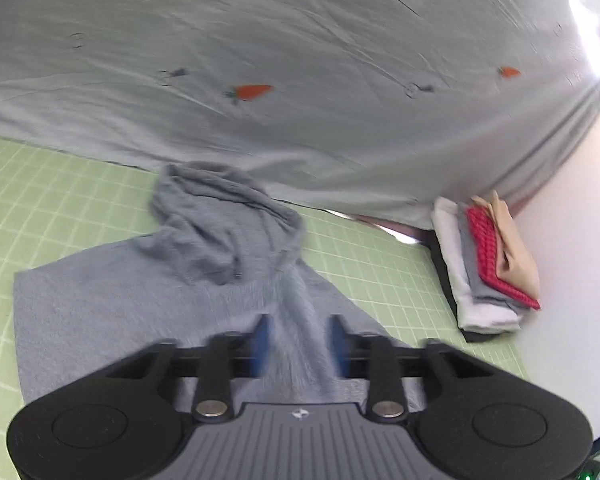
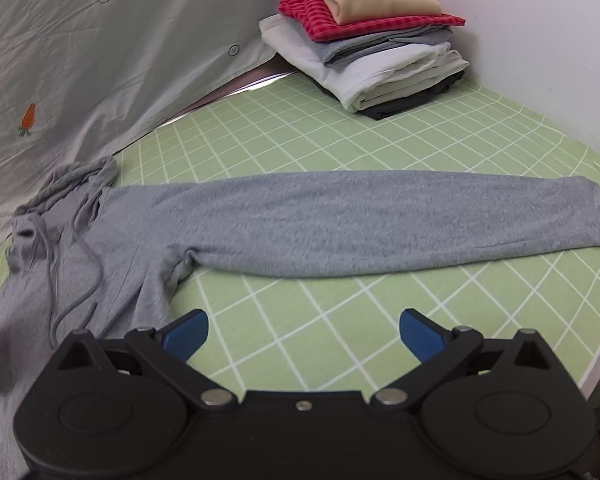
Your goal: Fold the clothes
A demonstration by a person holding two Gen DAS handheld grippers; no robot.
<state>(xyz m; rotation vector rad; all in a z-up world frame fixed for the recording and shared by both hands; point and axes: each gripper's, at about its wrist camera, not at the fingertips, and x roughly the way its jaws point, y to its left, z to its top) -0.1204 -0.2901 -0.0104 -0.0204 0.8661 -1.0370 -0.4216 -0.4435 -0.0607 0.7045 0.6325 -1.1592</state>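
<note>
Green gridded tabletop (image 2: 300, 128) carries a grey hoodie (image 2: 340, 220). Only the right view shows its sleeve stretched flat at twelve o'clock, apart from the wide-open right tool (image 2: 304, 330). Only the left view shows the crumpled hood (image 1: 220, 220) at eleven o'clock, with fabric running between the narrowly parted fingers of the left tool (image 1: 298, 344). Folded clothes (image 2: 364, 40) are stacked at one o'clock.

Both grippers, left (image 1: 299, 344) and right (image 2: 303, 330), are black with blue fingers (image 2: 186, 334) and silver screws.
</note>
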